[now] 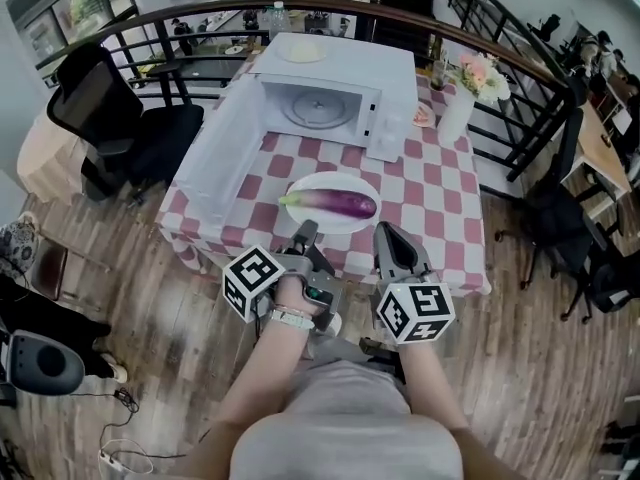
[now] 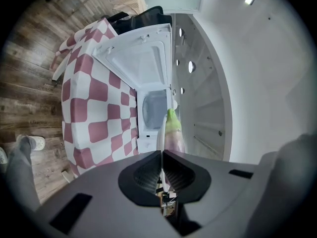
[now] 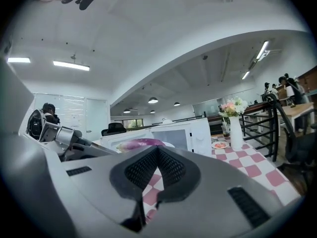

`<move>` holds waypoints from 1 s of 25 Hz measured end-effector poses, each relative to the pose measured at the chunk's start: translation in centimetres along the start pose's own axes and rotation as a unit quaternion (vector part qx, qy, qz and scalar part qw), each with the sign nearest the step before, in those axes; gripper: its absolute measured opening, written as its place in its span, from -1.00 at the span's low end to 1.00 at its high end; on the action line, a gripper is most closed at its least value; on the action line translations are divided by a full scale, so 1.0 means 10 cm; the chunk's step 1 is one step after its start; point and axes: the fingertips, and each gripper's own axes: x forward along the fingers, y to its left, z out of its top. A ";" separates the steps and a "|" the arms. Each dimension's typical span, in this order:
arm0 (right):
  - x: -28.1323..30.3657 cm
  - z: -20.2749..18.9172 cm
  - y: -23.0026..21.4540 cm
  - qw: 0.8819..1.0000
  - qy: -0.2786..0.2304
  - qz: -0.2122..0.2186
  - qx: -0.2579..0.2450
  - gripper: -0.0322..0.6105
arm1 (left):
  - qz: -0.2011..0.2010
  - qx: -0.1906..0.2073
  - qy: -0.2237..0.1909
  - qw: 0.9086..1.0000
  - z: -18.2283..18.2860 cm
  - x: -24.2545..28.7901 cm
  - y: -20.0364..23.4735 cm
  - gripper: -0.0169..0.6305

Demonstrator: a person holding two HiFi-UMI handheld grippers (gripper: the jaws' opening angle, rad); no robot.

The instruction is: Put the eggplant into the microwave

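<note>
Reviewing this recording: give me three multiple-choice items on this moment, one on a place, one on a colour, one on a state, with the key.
1. Where does the eggplant lie?
A on the white plate
B on the floor
C on the office chair

2. What colours is the tablecloth?
A blue and white
B pinkish-red and white checks
C plain green

3. How is the microwave door?
A shut
B swung open
C taken off

Key: A, the head view shows it lying across the plate; B, checks cover the table; B, the door hangs wide and the cavity shows.
</note>
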 end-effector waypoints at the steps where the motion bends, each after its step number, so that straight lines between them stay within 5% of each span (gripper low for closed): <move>1: 0.08 0.01 -0.01 1.000 0.002 0.003 -0.001 -0.82 | 0.000 -0.001 -0.003 1.000 0.06 0.05 -0.01 -0.90; 25: 1.74 0.07 -0.33 0.999 0.015 0.045 0.022 -0.82 | 0.008 -0.012 -0.045 0.999 1.05 1.24 0.00 -0.90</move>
